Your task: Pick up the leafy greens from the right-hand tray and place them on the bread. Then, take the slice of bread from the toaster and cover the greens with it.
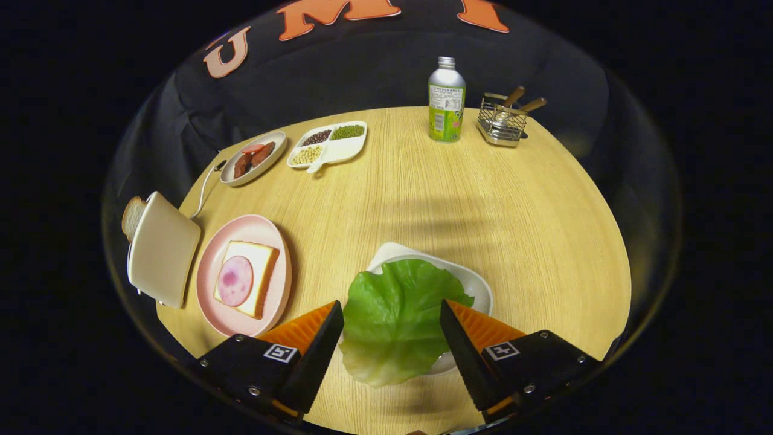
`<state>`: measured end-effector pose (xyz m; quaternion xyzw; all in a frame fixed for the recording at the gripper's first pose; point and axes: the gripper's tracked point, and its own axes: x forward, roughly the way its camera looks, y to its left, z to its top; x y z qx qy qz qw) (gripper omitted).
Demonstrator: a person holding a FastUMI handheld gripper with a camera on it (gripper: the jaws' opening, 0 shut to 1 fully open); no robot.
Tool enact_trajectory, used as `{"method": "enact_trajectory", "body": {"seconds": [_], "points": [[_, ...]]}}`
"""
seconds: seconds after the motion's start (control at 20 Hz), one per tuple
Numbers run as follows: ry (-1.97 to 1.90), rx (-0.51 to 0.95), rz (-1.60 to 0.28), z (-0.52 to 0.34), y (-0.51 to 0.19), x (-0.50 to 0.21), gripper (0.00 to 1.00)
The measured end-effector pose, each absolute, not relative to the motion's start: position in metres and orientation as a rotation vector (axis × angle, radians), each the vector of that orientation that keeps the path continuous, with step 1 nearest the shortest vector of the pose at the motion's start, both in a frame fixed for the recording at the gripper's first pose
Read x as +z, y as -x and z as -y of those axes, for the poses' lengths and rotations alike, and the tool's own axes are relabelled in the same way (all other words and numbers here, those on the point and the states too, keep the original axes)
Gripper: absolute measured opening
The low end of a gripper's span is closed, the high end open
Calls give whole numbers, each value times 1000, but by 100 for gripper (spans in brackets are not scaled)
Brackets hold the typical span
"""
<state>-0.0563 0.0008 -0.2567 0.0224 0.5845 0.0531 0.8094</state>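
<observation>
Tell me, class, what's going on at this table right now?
A hand-held gripper hangs open over the lettuce leaf, which lies on a white tray between the fingers, not yet gripped. To the left, bread with a ham slice waits on a pink plate, and another bread slice sits in the toaster.

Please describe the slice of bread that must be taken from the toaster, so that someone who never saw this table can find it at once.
On the round wooden table, find the pink plate holding bread with a slice of ham. Just beside it, at the table's edge, stands a cream toaster. The bread slice pokes out of its top, the only bread not lying flat. The gripper has its jaws open around the lettuce leaf.
</observation>
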Motion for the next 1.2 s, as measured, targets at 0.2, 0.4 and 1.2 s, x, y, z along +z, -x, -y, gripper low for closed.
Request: {"method": "enact_trajectory", "body": {"seconds": [0.2,0.4,1.2], "points": [[1,107,-1297,2,62,-275,95],[48,65,-1314,5,63,-285,95],[-227,11,-1314,20,58,-281,7]]}}
